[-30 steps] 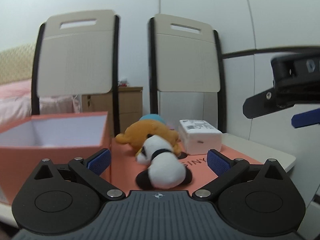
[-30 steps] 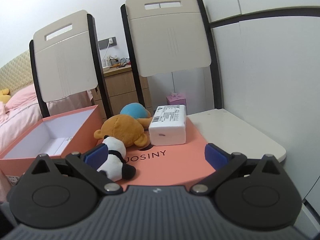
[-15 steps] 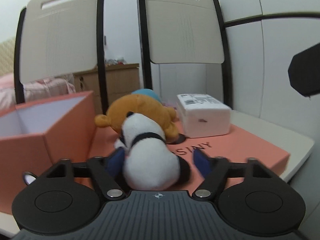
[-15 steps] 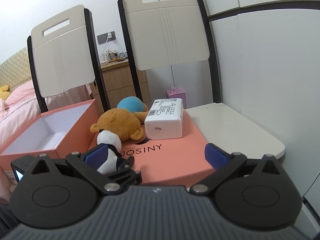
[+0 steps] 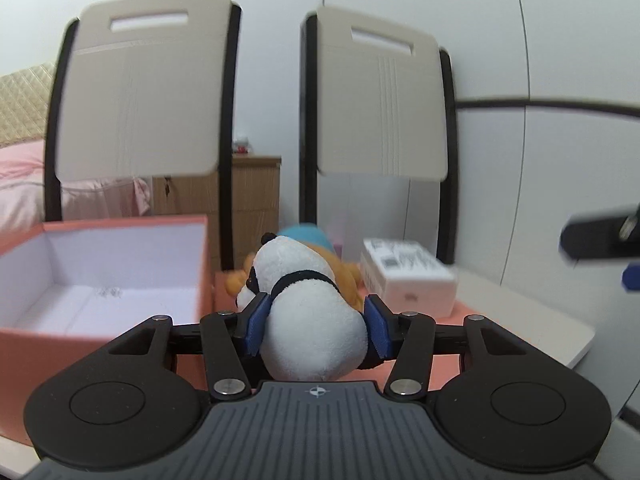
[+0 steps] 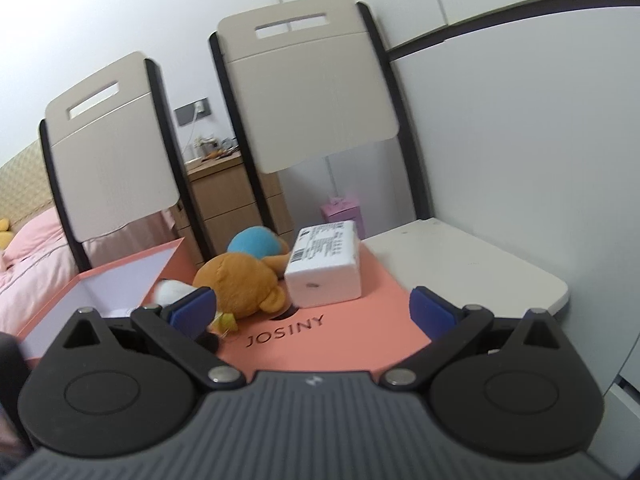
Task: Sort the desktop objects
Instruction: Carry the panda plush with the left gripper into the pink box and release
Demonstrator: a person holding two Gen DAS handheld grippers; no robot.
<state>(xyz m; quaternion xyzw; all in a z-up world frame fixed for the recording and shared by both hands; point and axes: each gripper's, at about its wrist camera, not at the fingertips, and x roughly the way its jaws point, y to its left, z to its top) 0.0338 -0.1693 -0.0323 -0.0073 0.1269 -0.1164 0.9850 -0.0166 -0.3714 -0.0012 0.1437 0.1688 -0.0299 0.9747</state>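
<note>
While left gripper (image 5: 316,320) pinches the panda plush (image 5: 308,304) between its pads, lifted just right of the open pink box (image 5: 100,332), right gripper (image 6: 312,312) hangs wide open, holding nothing. Box looks unfilled; bear plush (image 6: 240,284) and white box (image 6: 324,268) remain on lid (image 6: 340,336).

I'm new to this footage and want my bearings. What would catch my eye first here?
Front and centre, the left gripper is shut on a panda plush, its blue pads pressing both sides. To its left an open orange box shows a white inside. Behind, a brown bear plush and a white carton lie on the orange lid.
</note>
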